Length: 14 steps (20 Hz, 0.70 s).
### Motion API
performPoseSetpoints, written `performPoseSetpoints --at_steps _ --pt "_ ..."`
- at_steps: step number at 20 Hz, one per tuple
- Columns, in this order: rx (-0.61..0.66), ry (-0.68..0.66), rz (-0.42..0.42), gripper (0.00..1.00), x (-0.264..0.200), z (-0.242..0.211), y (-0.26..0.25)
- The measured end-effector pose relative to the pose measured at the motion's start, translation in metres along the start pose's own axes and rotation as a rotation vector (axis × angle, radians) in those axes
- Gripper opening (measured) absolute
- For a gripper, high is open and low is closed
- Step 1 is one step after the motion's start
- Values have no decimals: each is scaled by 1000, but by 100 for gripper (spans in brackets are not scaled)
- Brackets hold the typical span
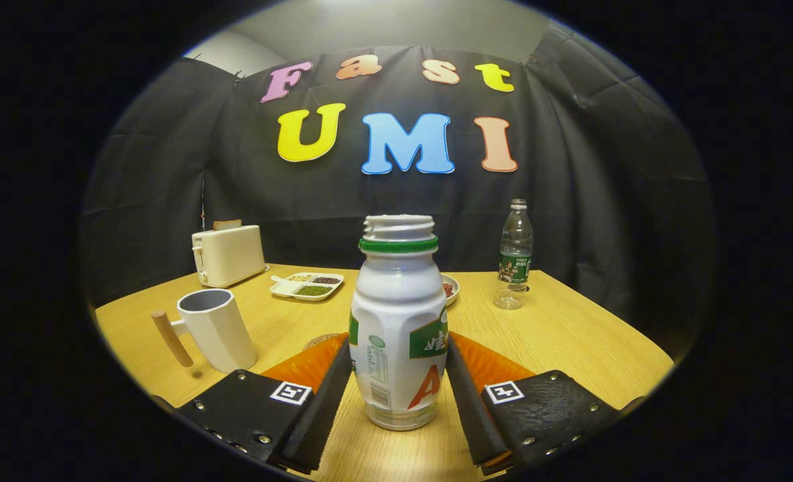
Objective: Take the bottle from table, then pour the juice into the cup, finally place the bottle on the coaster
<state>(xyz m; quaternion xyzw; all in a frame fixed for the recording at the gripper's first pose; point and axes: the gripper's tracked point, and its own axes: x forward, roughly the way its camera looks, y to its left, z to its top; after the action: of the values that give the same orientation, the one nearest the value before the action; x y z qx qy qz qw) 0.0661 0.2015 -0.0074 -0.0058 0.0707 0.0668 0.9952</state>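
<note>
A white juice bottle (398, 321) with a green neck ring and no cap stands upright between my fingers. My gripper (398, 351) is shut on the bottle, with both fingers pressing its lower sides. I cannot tell whether its base rests on the wooden table (570, 335) or hangs just above it. A white faceted cup (217, 329) with a wooden handle stands to the left, just beyond the left finger. A round coaster (319, 341) peeks out behind the left finger, mostly hidden.
A cream toaster (229, 254) stands at the back left. Next to it lies a divided dish of beans (306, 286). A small plate (451, 288) sits behind the juice bottle. A clear water bottle (515, 254) stands at the back right.
</note>
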Motion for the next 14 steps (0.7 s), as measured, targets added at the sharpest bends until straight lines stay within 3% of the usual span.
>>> performPoseSetpoints --at_steps 7,8,14 --pt "-28 3 -13 72 1 0 -2" --pt "-29 1 -22 66 2 3 -5" --pt "-173 -10 -62 66 6 18 1"
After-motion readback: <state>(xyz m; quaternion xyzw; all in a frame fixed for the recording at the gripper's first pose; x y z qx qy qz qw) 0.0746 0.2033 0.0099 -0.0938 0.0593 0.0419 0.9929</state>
